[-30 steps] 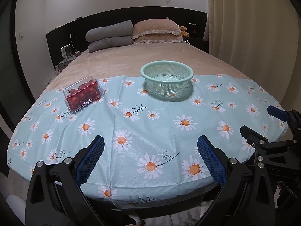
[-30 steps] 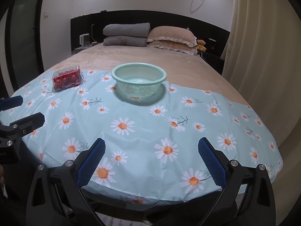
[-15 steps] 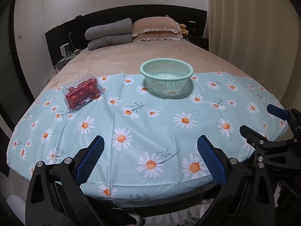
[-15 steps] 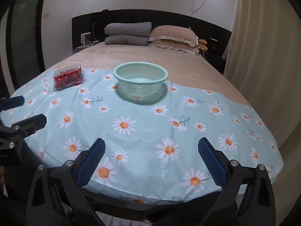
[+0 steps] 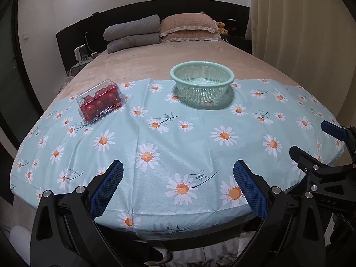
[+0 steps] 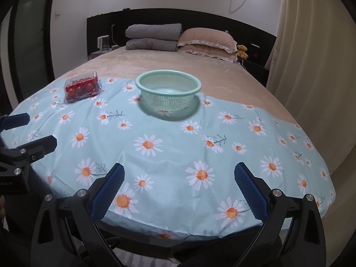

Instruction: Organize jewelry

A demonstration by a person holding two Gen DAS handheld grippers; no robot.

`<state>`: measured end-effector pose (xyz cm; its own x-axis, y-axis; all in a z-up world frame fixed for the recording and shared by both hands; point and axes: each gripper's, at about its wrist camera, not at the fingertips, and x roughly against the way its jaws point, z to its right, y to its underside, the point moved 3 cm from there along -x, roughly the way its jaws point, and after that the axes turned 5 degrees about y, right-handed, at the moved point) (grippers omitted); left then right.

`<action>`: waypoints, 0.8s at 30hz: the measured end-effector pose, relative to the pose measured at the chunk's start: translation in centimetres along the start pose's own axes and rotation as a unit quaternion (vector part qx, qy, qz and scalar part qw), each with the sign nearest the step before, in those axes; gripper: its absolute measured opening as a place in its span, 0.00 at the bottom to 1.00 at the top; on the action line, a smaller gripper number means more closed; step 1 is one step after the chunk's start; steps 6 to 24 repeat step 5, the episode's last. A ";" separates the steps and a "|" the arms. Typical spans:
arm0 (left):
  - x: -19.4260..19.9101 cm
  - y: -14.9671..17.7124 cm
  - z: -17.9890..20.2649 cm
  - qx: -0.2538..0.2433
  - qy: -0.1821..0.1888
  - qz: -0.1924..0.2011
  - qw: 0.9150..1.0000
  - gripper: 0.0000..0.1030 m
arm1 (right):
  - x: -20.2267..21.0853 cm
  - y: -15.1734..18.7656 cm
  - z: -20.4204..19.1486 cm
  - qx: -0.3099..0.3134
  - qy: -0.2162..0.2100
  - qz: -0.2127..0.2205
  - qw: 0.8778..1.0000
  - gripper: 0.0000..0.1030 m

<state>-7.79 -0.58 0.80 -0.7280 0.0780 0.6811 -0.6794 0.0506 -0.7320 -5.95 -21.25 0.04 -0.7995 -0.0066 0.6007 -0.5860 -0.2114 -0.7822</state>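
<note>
No jewelry is showing in either view; the things lying ahead of the jaws are a clear box of small red fruits (image 5: 99,100) and a green mesh basket (image 5: 202,82), so I am judging these to be the objects that the work will use. The box is sitting far ahead and to the left of the left gripper (image 5: 178,189), with its lid closed, and the basket is standing upright ahead and a little right of it, empty and open at the top, probably so it can be receiving what comes out of the box. Both are resting on a daisy cloth (image 5: 178,146) that is covering the foot of the bed (image 5: 155,64), well apart from each other. The left gripper and the right gripper (image 6: 179,191) are hovering side by side over the near edge of the cloth, pointing forward and level, jaws spread wide and holding nothing. This pose is looking like a start position, before any reach.
</note>
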 end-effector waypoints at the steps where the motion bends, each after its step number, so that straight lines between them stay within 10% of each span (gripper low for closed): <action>1: 0.0 0.1 -0.1 0.003 0.005 -0.002 1.000 0.94 | 0.0 0.0 0.0 0.000 0.000 0.001 1.000 0.92; 24: 0.3 0.1 0.4 -0.011 0.009 0.006 1.000 0.94 | -0.1 0.0 0.0 -0.001 0.002 -0.001 1.000 0.92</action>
